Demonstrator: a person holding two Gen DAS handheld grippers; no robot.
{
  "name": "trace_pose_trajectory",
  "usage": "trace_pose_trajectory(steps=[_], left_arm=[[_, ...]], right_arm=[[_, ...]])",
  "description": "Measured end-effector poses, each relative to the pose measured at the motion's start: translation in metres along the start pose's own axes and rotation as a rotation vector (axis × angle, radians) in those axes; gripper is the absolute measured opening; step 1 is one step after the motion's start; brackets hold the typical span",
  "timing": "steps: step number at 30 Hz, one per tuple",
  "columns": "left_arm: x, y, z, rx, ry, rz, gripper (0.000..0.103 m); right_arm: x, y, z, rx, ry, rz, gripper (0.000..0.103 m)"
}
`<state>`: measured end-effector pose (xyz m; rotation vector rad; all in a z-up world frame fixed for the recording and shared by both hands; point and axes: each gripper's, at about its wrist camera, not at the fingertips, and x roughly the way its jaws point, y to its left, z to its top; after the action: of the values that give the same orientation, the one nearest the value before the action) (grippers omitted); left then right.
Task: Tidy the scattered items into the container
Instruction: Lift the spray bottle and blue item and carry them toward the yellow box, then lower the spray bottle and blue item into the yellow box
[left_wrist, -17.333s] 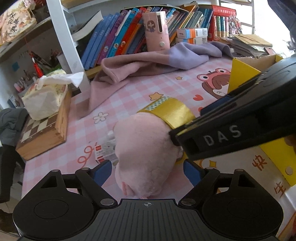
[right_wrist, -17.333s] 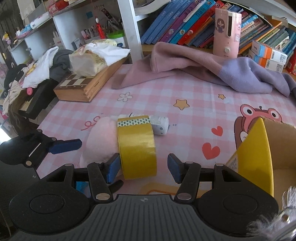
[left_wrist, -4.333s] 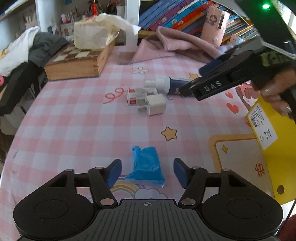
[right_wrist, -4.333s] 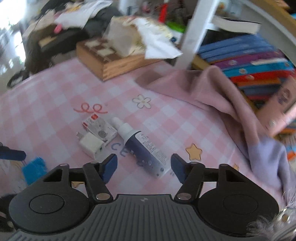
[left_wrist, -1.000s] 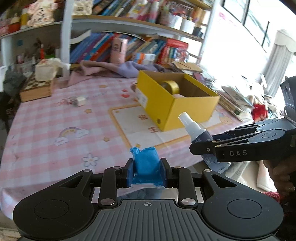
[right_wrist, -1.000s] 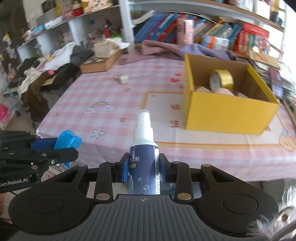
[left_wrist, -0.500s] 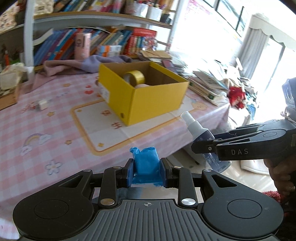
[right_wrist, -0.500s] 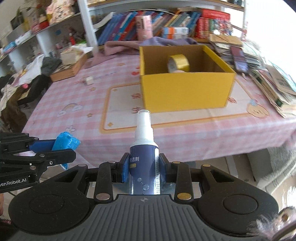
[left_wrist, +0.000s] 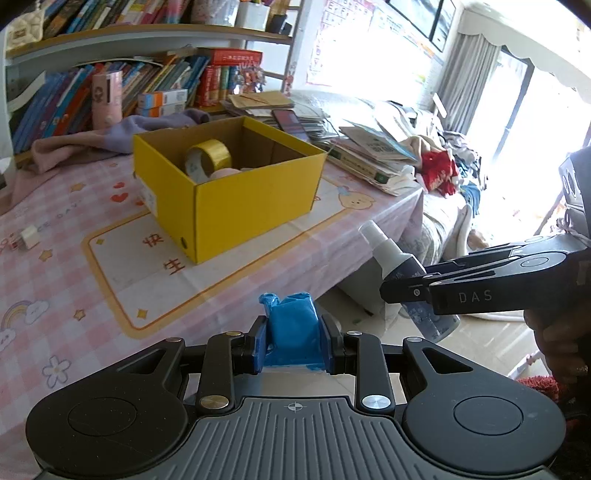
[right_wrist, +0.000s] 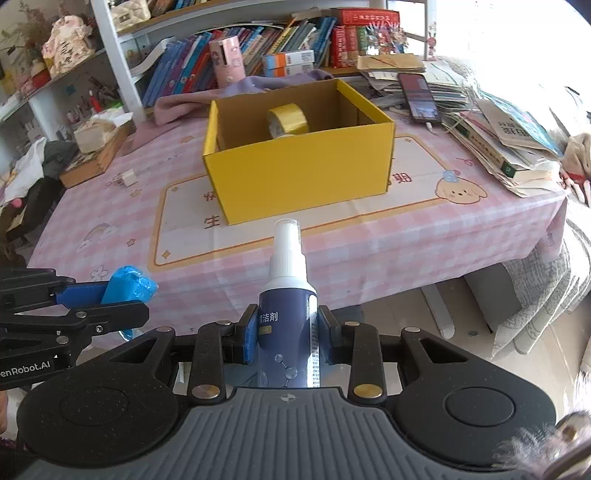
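Pink checked tablecloth (right_wrist: 424, 236) carries the yellow cardboard box (right_wrist: 295, 177); left gripper (left_wrist: 293, 341) pinches a blue packet (left_wrist: 293, 332), right gripper (right_wrist: 287, 338) pinches a spray bottle (right_wrist: 288, 306).

Bookshelf (right_wrist: 229, 33) behind the pink checked surface (right_wrist: 424, 236); phone (right_wrist: 419, 96) atop stacked books (right_wrist: 509, 147); wooden chessboard box (right_wrist: 96, 158) at left.

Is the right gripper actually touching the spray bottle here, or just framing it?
Touching. The right wrist view shows the right gripper with both blue fingers pressed flat against the sides of the spray bottle, no gap either side, bottle held off the table.
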<state>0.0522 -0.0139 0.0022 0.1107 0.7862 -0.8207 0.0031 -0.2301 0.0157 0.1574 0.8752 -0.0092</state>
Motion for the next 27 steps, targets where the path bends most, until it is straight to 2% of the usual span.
trace_pose_trajectory(steps=[17,27], left_arm=[[0.034,-0.002,0.025,0.027,0.017,-0.015,0.027],[0.060,0.000,0.076,0.080,-0.072,0.031,0.027]], right_arm=[[0.023,-0.029,0.020,0.032,0.017,-0.002,0.030],[0.045,-0.050,0.063,0.015,-0.031,0.020,0.030]])
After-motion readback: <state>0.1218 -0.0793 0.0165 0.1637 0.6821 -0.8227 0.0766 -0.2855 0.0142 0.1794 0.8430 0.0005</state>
